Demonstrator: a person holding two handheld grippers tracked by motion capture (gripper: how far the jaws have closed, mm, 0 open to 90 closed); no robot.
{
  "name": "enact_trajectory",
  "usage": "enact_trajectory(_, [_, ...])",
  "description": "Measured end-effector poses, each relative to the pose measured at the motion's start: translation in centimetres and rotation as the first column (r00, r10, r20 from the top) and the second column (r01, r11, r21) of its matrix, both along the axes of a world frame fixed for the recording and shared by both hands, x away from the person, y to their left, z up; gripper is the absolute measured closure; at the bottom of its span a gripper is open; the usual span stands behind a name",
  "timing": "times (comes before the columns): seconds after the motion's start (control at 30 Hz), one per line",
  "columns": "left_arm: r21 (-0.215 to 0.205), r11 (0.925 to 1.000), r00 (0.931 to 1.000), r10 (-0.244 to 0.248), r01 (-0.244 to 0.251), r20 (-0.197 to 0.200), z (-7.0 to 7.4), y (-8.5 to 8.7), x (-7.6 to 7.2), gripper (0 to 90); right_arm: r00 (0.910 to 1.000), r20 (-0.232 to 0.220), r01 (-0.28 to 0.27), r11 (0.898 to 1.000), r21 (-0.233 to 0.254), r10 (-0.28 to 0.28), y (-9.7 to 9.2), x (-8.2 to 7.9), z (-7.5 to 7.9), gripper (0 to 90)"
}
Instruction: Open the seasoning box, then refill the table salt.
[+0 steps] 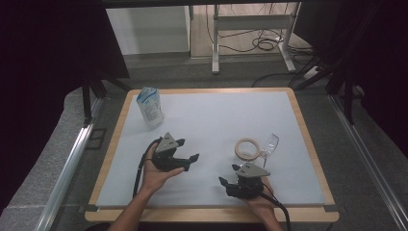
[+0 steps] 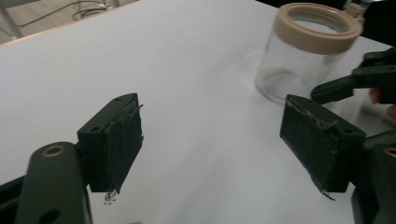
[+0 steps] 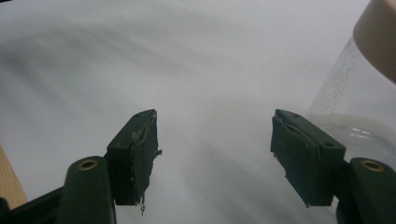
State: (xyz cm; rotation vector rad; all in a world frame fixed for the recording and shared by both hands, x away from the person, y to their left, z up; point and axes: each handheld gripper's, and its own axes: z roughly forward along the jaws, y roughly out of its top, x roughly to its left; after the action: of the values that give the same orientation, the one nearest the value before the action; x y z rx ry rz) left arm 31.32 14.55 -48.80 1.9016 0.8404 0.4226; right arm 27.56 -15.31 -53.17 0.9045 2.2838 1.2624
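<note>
Both hands sit nearest: left gripper (image 1: 186,150) and right gripper (image 1: 230,176) spread wide, grasping nothing. Just beside the right one stands the glass jar (image 1: 250,149); a careless sideways nudge could topple it.

Dim, even light left the room's edges nearly black, the white table (image 1: 216,115) palely lit, and the right gripper view smeared by blur.

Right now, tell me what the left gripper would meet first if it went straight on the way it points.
Probably bare white table. The left gripper, jaws open and empty, points past the glass jar, which stands to the right of its line; depth is hard to judge.
</note>
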Motion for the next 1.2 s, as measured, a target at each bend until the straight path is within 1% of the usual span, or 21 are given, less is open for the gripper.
enact_trajectory(0.07, [0.02,0.9998,1.0,0.001,-0.001,-0.007,-0.1,0.6,0.1,20.2,1.0,-0.005,0.001,1.0,-0.001,-0.001,0.1,0.1,0.0,32.4])
enact_trajectory(0.13, [0.014,0.9999,1.0,0.008,-0.008,-0.005,-0.1,1.3,0.1,19.9,1.0,-0.006,0.003,1.0,-0.003,-0.003,0.3,0.3,0.0,32.3])
enact_trajectory(0.23, [0.014,0.9998,0.9998,0.012,-0.012,-0.015,-0.4,2.2,0.1,20.9,1.0,-0.006,0.001,1.0,0.001,-0.001,0.5,0.5,0.0,32.2])
enact_trajectory(0.43, [0.015,0.9995,0.999,0.029,-0.029,-0.033,-1.1,3.7,-0.2,22.3,0.9998,0.002,0.019,1.0,0.013,-0.019,0.6,0.9,0.2,32.1])
enact_trajectory(0.6, [0.009,0.9982,0.9978,0.059,-0.059,-0.03,-1.1,4.5,-0.1,23.1,0.9997,0.002,0.023,1.0,0.012,-0.023,0.6,0.9,0.2,32.1])
enact_trajectory(0.67, [0.007,0.9977,0.9974,0.068,-0.068,-0.023,-1.0,4.9,0.0,23.2,0.9997,0.004,0.025,1.0,0.006,-0.025,0.6,0.9,0.2,32.0])
enact_trajectory(0.73, [0.006,0.9971,0.997,0.077,-0.076,-0.006,-0.7,5.4,0.0,22.6,0.9996,0.002,0.027,1.0,0.004,-0.027,0.6,0.8,0.1,31.9])
enact_trajectory(0.8, [0.002,0.9959,0.9959,0.09,-0.09,-0.002,-0.5,6.0,0.1,22.6,0.9995,-0.004,0.032,0.999,0.0,-0.032,0.6,0.8,0.1,31.8])
enact_trajectory(0.9, [-0.014,0.9927,0.9927,0.12,-0.12,-0.01,-0.2,7.2,0.6,23.8,0.9994,0.001,0.033,0.999,0.001,-0.033,0.6,0.8,0.3,31.8])
enact_trajectory(0.93, [-0.014,0.9927,0.9927,0.12,-0.12,-0.01,-0.2,7.2,0.6,24.2,0.9994,0.001,0.034,0.999,0.005,-0.034,0.6,0.8,0.4,31.8])
enact_trajectory(0.97, [-0.016,0.9897,0.9898,0.142,-0.142,-0.014,-0.2,8.0,1.0,24.6,0.9994,0.004,0.033,0.999,0.005,-0.033,0.6,0.9,0.4,31.8])
enact_trajectory(1.0, [-0.018,0.9894,0.9894,0.144,-0.144,-0.015,-0.1,8.4,1.2,24.6,0.9995,0.002,0.032,0.999,0.011,-0.032,0.6,1.0,0.4,31.8])
enact_trajectory(1.03, [-0.021,0.9882,0.9884,0.152,-0.152,-0.014,0.1,8.8,1.4,24.6,0.9995,0.003,0.031,0.999,0.007,-0.031,0.6,1.0,0.4,31.8])
enact_trajectory(1.07, [-0.022,0.9855,0.9857,0.168,-0.169,-0.009,0.2,9.3,1.6,25.1,0.9996,0.003,0.029,1.0,0.007,-0.029,0.7,1.0,0.4,31.8])
enact_trajectory(1.17, [-0.048,0.9759,0.977,0.213,-0.213,-0.014,0.5,10.5,2.3,26.6,0.9996,0.003,0.026,1.0,0.0,-0.026,0.8,0.9,0.3,31.8])
enact_trajectory(1.2, [-0.048,0.9759,0.977,0.213,-0.213,-0.014,0.5,10.5,2.3,26.7,0.9996,0.005,0.027,1.0,-0.001,-0.027,0.7,0.8,0.3,31.8])
